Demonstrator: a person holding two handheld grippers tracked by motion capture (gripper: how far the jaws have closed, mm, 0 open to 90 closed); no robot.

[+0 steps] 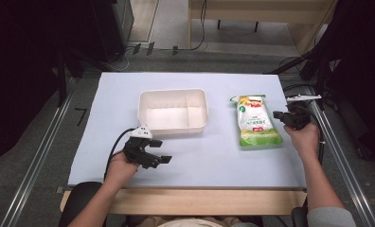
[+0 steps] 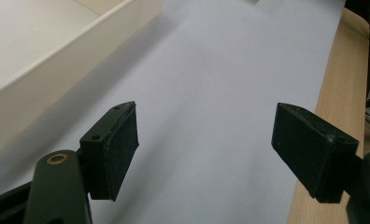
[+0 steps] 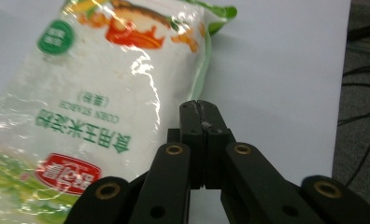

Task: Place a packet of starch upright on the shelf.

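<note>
Mid-table: white bin (image 1: 173, 111) (two compartments) bare; left tongs (image 2: 204, 154) spread; right tongs (image 3: 202, 114) pressed together beside starch bag (image 1: 255, 120).

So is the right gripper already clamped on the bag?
No, the right gripper is shut on nothing, beside the bag.

Even overhead light brightens the table (image 1: 200, 161); the surroundings fall dark. Glare streaks the bag (image 3: 94, 93). Close jaws look slightly soft.
</note>
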